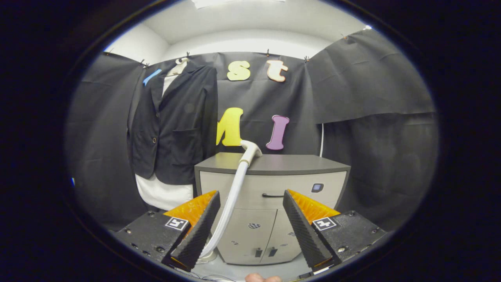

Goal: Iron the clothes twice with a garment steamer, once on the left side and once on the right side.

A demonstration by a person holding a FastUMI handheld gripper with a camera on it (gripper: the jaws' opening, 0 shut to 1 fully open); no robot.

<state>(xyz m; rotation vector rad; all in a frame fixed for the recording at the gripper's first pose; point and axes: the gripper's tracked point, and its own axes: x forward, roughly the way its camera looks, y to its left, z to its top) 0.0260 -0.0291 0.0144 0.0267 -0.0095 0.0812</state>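
— Where is the hand-held gripper (250, 203) at?

— Its fingers are spread wide apart, holding nothing, aimed at a grey cabinet (270, 203) ahead.

— And the garment steamer?

— Its white head (250, 150) rests at the front edge of the cabinet's top surface. The white hose (231, 203) drops from it down the cabinet front, passing just inside the left finger (197, 231) toward the floor.

— The clothes?

— A dark jacket (176, 125) over a white shirt (162, 194) hangs against the black cloth wall, left of the cabinet, beyond the left finger, well apart from the steamer head.
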